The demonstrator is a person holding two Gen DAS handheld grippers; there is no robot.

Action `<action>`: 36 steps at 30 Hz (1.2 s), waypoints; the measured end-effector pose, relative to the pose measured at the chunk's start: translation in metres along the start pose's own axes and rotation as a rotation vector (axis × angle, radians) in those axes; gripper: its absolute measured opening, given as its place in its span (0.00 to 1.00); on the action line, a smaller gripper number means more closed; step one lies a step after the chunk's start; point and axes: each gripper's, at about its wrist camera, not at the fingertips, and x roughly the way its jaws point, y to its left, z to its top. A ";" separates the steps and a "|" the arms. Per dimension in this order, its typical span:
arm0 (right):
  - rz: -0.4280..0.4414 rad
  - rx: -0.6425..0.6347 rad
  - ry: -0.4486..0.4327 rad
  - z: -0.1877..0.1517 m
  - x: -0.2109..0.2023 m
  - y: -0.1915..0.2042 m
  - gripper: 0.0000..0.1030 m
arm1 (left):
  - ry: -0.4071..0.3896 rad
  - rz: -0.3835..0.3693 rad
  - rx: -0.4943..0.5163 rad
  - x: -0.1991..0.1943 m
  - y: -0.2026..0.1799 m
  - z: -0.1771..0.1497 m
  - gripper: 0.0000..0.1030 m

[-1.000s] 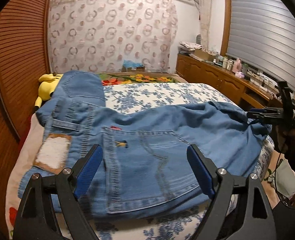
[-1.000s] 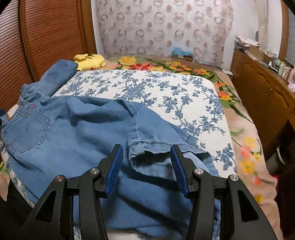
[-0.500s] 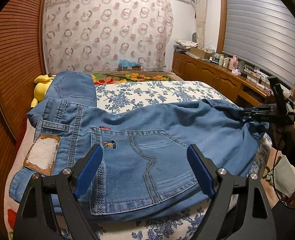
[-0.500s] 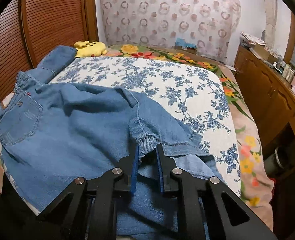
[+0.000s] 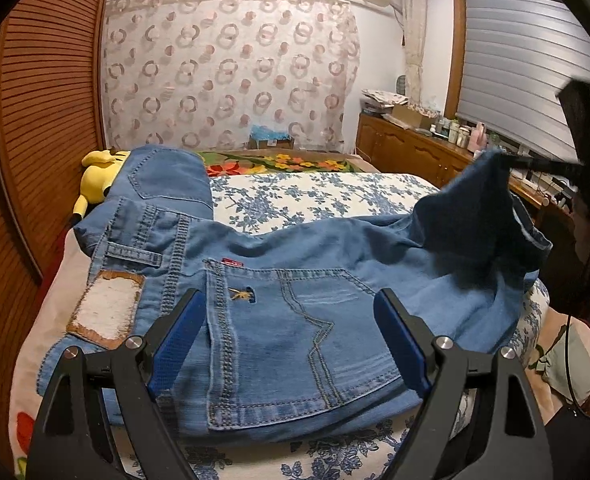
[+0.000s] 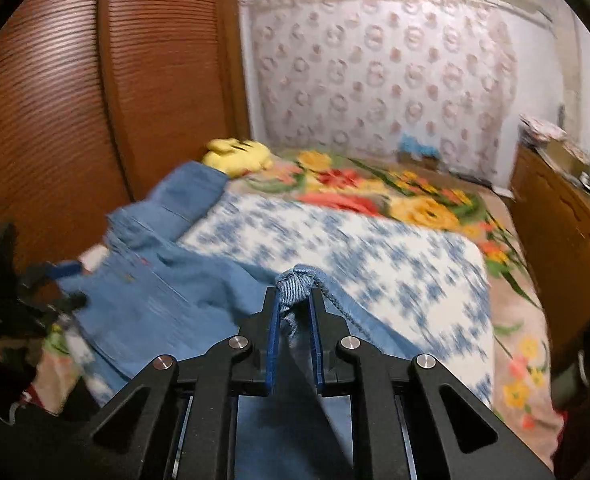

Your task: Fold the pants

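Blue jeans [image 5: 295, 312] lie across the near end of the bed, back pocket and waistband patch up. My left gripper [image 5: 291, 320] is open and hovers just over the back pocket, touching nothing. My right gripper [image 6: 293, 304] is shut on the bunched hem of a jeans leg [image 6: 299, 280] and holds it lifted off the bed. In the left wrist view the right gripper [image 5: 511, 162] shows at the far right with the raised leg end [image 5: 475, 216] hanging from it. In the right wrist view the left gripper [image 6: 55, 280] shows blurred at the far left.
The bed has a blue floral sheet [image 5: 315, 200] and a flowered blanket [image 5: 279, 162] behind. A yellow plush toy [image 5: 99, 176] lies by the wooden slatted wardrobe [image 5: 43, 120] on the left. A wooden dresser [image 5: 415, 148] with bottles runs along the right wall.
My right gripper closed on the leg hem and has lifted it up and toward the left. My left gripper stayed open over the pocket, rising slightly.
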 end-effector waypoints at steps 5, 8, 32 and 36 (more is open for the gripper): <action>0.085 -0.071 -0.013 0.042 0.008 0.040 0.13 | -0.018 0.013 -0.011 -0.009 0.009 0.001 0.84; 0.130 -0.107 -0.009 0.063 0.021 0.065 0.13 | -0.035 0.023 -0.030 -0.018 0.019 0.003 0.84; 0.245 -0.169 0.059 0.109 0.098 0.121 0.44 | -0.069 0.078 -0.097 -0.045 0.063 -0.007 0.84; 0.199 -0.148 0.053 0.102 0.096 0.102 0.47 | -0.048 0.051 -0.086 -0.034 0.053 -0.008 0.84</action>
